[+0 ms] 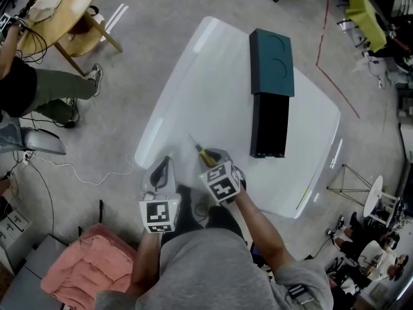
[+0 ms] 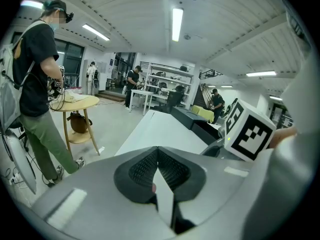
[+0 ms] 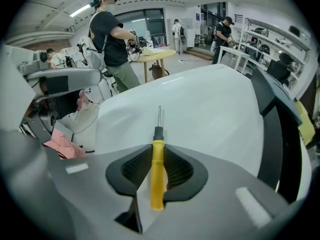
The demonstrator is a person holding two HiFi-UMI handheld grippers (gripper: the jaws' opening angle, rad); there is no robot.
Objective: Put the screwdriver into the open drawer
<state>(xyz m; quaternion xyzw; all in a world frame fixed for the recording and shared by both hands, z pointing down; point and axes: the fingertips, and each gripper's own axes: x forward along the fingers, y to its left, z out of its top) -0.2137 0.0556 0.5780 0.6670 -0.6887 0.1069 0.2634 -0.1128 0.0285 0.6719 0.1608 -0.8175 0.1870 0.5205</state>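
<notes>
A screwdriver (image 1: 204, 155) with a yellow handle (image 3: 157, 169) and a thin metal shaft lies between the pads of my right gripper (image 3: 158, 151), which is shut on the handle; the shaft points away over the white table (image 1: 213, 82). In the head view the right gripper (image 1: 211, 157) is near the table's front edge, left of the open black drawer (image 1: 270, 124) that is pulled out of a teal cabinet (image 1: 271, 62). My left gripper (image 1: 164, 165) sits beside it at the table's edge. Its pads (image 2: 170, 170) meet with nothing between them.
The drawer (image 3: 272, 134) runs along the right side of the right gripper view. A round wooden table (image 1: 61, 11) and a standing person (image 1: 39, 89) are at the far left. A pink cloth (image 1: 80, 270) lies at the lower left, and cables trail on the floor.
</notes>
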